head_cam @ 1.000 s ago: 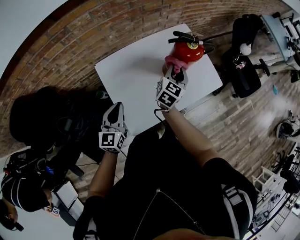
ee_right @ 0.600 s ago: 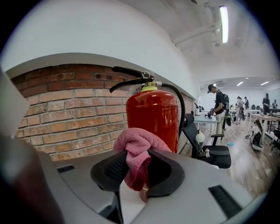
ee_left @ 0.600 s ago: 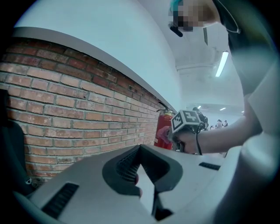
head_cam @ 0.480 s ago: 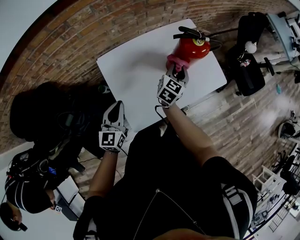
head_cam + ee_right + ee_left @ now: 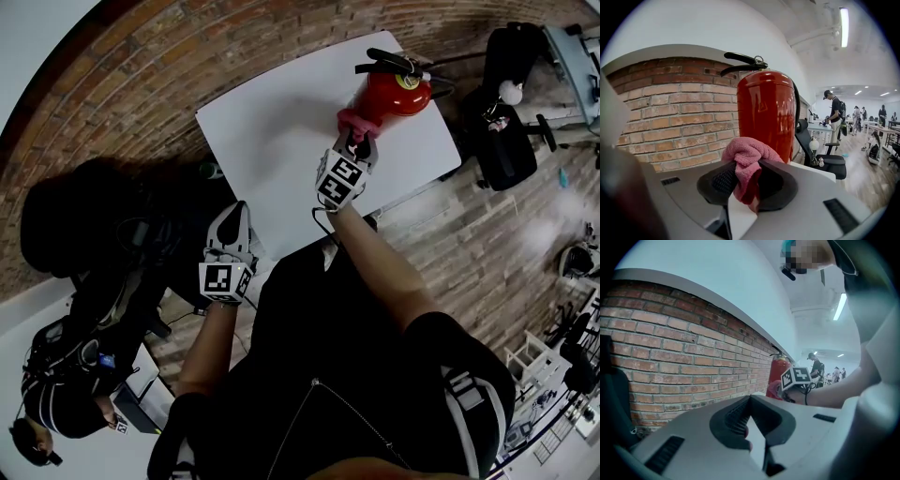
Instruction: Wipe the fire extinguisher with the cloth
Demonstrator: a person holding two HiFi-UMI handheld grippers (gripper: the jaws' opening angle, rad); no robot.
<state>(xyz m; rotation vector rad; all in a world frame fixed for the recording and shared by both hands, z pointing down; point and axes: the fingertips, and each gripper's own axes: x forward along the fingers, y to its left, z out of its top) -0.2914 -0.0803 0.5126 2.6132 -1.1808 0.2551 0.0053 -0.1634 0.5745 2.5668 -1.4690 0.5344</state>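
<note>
A red fire extinguisher (image 5: 396,94) stands upright at the far right corner of a white bench (image 5: 272,141). The right tongs (image 5: 356,142) are clamped on a bunched pink cloth (image 5: 747,161) against the extinguisher's lower body. The left tongs (image 5: 751,427) are closed with nothing between them, by the bench's near left edge.

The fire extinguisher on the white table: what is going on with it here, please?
A person holds a gripper in each hand. The right gripper is shut on a pink cloth and holds it at the lower part of the red fire extinguisher, which stands upright on the white table. The left gripper hangs back near the table's edge, jaws together, holding nothing.
</note>
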